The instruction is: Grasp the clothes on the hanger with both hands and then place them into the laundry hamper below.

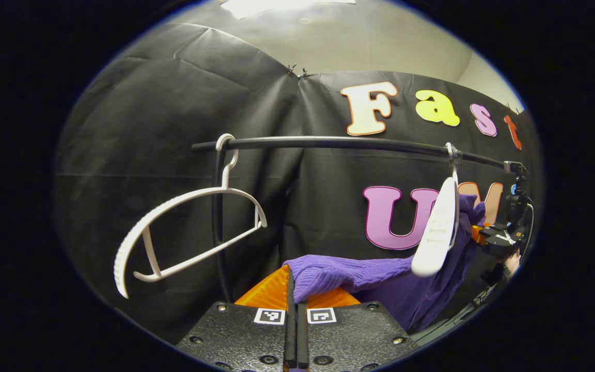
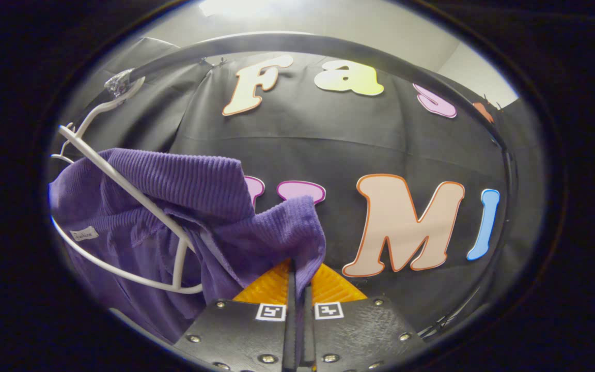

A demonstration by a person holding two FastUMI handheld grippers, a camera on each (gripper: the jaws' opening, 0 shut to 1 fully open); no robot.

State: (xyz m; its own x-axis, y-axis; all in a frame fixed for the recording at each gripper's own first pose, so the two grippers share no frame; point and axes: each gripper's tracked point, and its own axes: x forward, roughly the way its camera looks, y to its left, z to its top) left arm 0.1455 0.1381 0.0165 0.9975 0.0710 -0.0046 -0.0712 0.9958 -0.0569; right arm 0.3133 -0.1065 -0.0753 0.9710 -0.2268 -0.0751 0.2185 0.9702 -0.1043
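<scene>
Both tongs had a bite on the purple sweater (image 1: 349, 276) here. In the left gripper view, the left tongs (image 1: 296, 294) were pinched together on one end of it, and the knit stretched out long and nearly level from there toward the white hanger (image 1: 437, 227) it was draped on, then dropped down below that hanger. That hanger hung from the black rail (image 1: 339, 143), well along from a second, bare white hanger (image 1: 184, 232) tilted near the rail's other end. The other gripper (image 1: 504, 232) showed just past the sweater, under the far end of the rail. In the right gripper view, the right tongs (image 2: 299, 289) were clamped on a folded edge of the sweater (image 2: 173, 206), which bunched over the hanger's arm (image 2: 122, 186) below the rail (image 2: 277, 44).
</scene>
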